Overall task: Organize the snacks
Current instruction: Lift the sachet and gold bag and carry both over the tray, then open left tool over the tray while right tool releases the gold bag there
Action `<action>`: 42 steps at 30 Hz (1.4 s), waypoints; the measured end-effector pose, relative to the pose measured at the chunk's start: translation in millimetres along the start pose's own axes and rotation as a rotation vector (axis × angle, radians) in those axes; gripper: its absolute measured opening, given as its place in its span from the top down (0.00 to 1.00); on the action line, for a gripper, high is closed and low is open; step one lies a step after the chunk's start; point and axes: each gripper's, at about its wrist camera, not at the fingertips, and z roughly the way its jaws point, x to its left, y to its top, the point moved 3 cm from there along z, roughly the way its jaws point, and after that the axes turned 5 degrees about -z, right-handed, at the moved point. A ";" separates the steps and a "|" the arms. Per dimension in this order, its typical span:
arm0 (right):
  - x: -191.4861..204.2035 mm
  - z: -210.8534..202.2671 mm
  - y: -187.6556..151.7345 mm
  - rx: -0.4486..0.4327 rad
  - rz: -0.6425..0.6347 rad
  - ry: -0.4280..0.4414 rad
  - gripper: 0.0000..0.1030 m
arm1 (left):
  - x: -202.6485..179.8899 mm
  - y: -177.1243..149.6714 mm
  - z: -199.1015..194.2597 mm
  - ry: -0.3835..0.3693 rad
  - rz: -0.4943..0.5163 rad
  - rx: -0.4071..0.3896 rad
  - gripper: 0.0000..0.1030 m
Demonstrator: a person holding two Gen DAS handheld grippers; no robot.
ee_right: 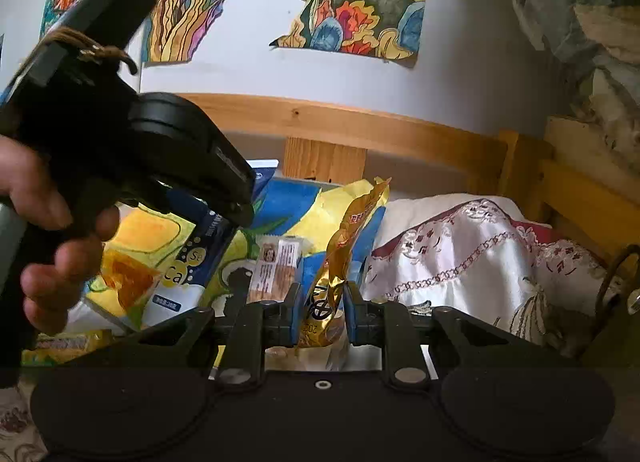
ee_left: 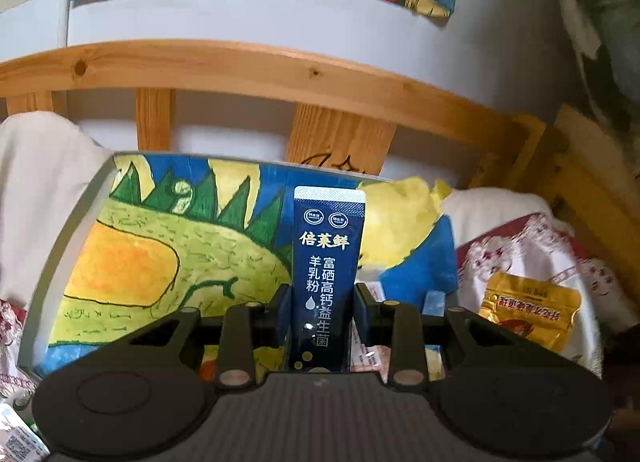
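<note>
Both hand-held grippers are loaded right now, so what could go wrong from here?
1. The right hand-held gripper pinches the gold snack pouch only near its bottom; the tall floppy top could swing or slip out.
2. The left hand-held gripper with the navy milk powder sachet is close to the right one, over the painted box, so they may collide.

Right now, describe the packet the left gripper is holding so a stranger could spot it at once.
Find the painted box in front of the wooden bed rail. Upright before it, clamped in the left gripper, stands the navy stick sachet. Unlike the gold packet lying on the cloth to the right, it is slim, dark blue, with white Chinese lettering.
</note>
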 end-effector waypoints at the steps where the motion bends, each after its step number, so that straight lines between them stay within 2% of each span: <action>1: 0.7 1.8 -2.4 0.005 -0.007 -0.002 0.78 | -0.3 -2.5 3.2 0.005 -0.001 0.004 0.66; 18: 9.3 12.6 -17.9 0.059 -0.001 0.020 0.77 | -11.2 -15.5 20.6 0.032 0.012 0.021 0.64; 22: 10.3 13.7 -19.2 0.071 -0.001 0.024 0.77 | -5.0 -16.1 21.7 0.024 -0.033 0.034 0.62; 23: 10.4 14.0 -19.4 0.072 -0.002 0.023 0.76 | -3.2 -16.1 21.4 0.024 -0.047 0.035 0.61; 25: 10.2 13.6 -19.5 0.071 0.001 0.018 0.74 | -0.6 -16.3 18.9 0.023 -0.057 0.028 0.48; 27: 9.1 12.7 -18.9 0.066 0.009 0.015 0.63 | 0.4 -15.8 12.9 0.021 -0.057 0.009 0.37; 28: 8.2 11.9 -18.4 0.063 0.016 0.011 0.61 | 0.5 -15.0 8.2 0.017 -0.055 -0.007 0.32; 31: 5.9 7.4 -15.1 0.049 0.039 -0.007 0.54 | -1.1 -11.8 -8.2 -0.003 -0.042 -0.049 0.23; 36: 3.1 -10.7 -4.4 -0.005 0.099 -0.021 0.32 | 5.7 -6.8 -43.2 -0.010 -0.043 -0.129 0.10; 37: 2.9 -16.8 -1.7 -0.020 0.111 -0.024 0.30 | 8.0 -6.2 -51.2 -0.008 -0.045 -0.146 0.06; 42: 4.9 -49.8 8.8 -0.081 0.142 -0.039 0.18 | 26.4 -8.0 -96.0 0.008 -0.060 -0.231 0.01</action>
